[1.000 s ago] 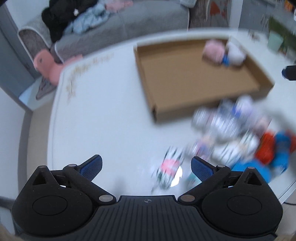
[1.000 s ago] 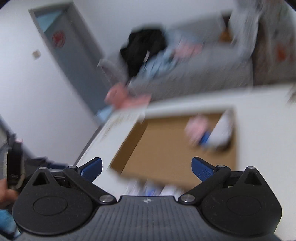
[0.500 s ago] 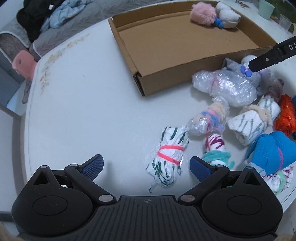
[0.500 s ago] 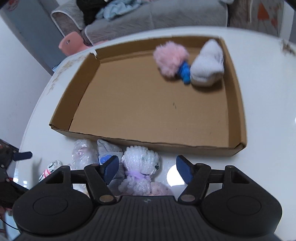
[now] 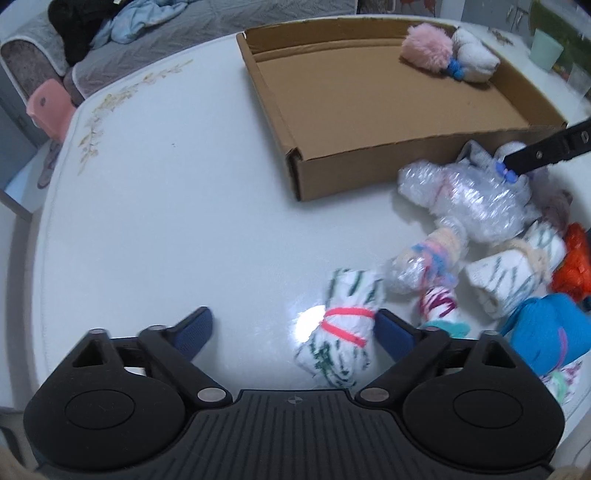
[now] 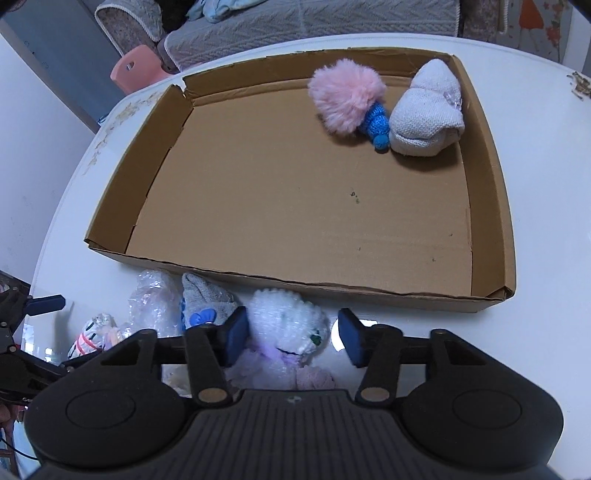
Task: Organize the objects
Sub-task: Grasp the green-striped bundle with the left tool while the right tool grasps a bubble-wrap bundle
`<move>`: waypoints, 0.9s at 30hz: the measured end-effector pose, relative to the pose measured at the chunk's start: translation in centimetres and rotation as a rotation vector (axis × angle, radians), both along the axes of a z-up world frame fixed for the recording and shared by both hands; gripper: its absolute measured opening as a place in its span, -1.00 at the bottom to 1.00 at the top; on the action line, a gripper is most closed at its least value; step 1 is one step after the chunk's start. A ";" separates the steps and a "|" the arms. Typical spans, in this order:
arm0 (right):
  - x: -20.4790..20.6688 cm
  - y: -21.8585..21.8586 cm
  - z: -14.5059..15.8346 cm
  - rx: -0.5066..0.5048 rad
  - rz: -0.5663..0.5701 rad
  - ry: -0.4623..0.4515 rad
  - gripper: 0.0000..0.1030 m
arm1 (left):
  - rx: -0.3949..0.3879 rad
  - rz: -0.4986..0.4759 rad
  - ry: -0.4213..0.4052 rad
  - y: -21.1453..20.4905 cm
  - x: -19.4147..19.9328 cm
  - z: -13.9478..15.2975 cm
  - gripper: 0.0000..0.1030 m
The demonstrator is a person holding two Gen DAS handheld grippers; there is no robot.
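While its jaws have just been closing, the right gripper (image 6: 291, 338) stands narrowed astride a white fluffy bundle (image 6: 288, 325), left pad touching, right pad apart. Just beyond lies the cardboard tray (image 6: 491, 206). The left gripper (image 5: 295, 328), wide and closing, has the green-striped bundle (image 5: 340, 332) against its right pad.

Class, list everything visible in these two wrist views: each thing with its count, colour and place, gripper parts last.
Cardboard box: one, brown, on the table.
Fluffy bundle: one, pink, in the box's far corner.
Knit bundle: one, white, beside the pink one.
Sock bundles: several, mixed colours, heaped outside the box.
Table: one, white.
Sofa: one, grey, behind.
Left gripper: jaws closing around green-striped bundle.
Right gripper: jaws closing around white fuzzy bundle.
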State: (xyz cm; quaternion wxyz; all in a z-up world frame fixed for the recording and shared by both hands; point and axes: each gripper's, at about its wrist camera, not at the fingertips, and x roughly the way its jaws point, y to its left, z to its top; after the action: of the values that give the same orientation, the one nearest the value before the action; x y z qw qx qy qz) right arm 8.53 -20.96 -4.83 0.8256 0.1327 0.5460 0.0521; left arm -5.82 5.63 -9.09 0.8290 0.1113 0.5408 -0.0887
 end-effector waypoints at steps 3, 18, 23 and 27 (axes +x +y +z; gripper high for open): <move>-1.2 -0.3 -0.3 -0.001 0.004 -0.006 -0.22 | -0.046 -0.010 0.007 -0.2 0.2 0.2 0.39; -1.6 -1.3 0.9 0.045 -0.005 -0.045 -0.29 | -0.082 -0.033 0.015 -0.3 -0.5 1.2 -0.38; -2.0 -2.0 1.8 0.076 -0.018 -0.080 -0.29 | -0.086 -0.007 -0.019 0.4 -0.2 2.8 -0.38; -2.2 -2.5 2.7 0.093 -0.029 -0.112 -0.29 | -0.109 0.003 -0.060 0.7 -0.1 4.7 -0.38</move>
State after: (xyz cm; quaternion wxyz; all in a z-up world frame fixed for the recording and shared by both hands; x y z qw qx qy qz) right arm 6.37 -23.44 -2.16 0.8484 0.1758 0.4940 0.0729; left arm -5.93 6.32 -4.40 0.8499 0.0680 0.5101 -0.1134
